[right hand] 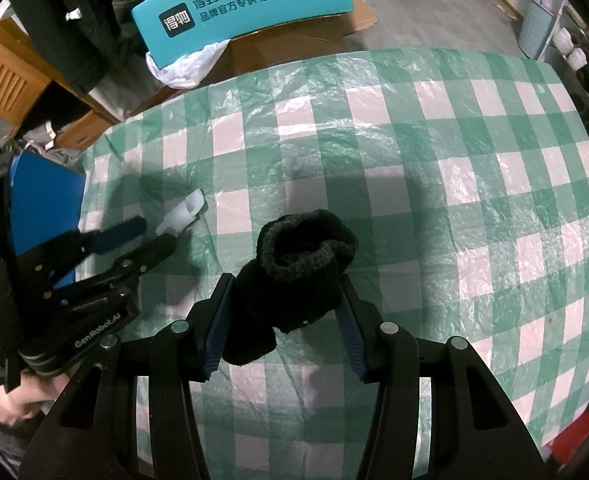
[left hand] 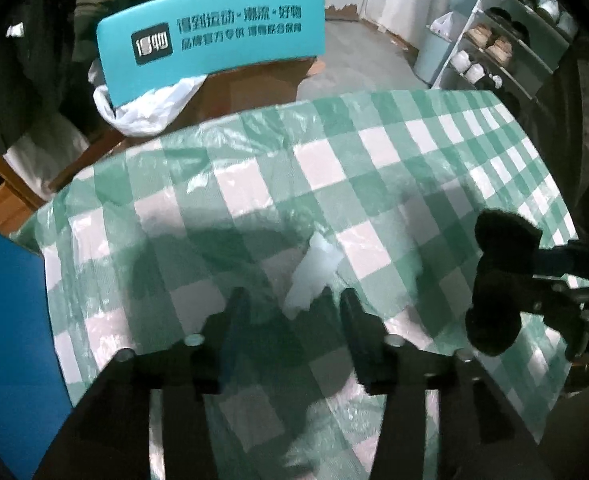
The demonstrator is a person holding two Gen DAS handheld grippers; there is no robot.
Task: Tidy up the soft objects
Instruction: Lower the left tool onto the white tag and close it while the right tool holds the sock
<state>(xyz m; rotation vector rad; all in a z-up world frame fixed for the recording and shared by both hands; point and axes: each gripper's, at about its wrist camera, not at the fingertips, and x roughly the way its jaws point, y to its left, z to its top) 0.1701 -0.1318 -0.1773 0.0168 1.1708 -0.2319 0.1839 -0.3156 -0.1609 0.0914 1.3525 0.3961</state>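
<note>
A black rolled sock (right hand: 294,268) is held between the fingers of my right gripper (right hand: 284,304), above the green-and-white checked tablecloth (right hand: 414,160). The same sock (left hand: 498,276) shows at the right of the left wrist view, with the right gripper behind it. A small white soft object (left hand: 314,276) lies on the cloth just ahead of my left gripper (left hand: 290,308), which is open with its fingers on either side of the object's near end. It also shows in the right wrist view (right hand: 184,212), in front of the left gripper's tips (right hand: 150,236).
A blue box (right hand: 42,204) sits at the table's left edge. Beyond the table stand a teal printed box (right hand: 246,4), a white plastic bag (right hand: 186,64), cardboard, wooden furniture and a shoe rack (left hand: 506,48).
</note>
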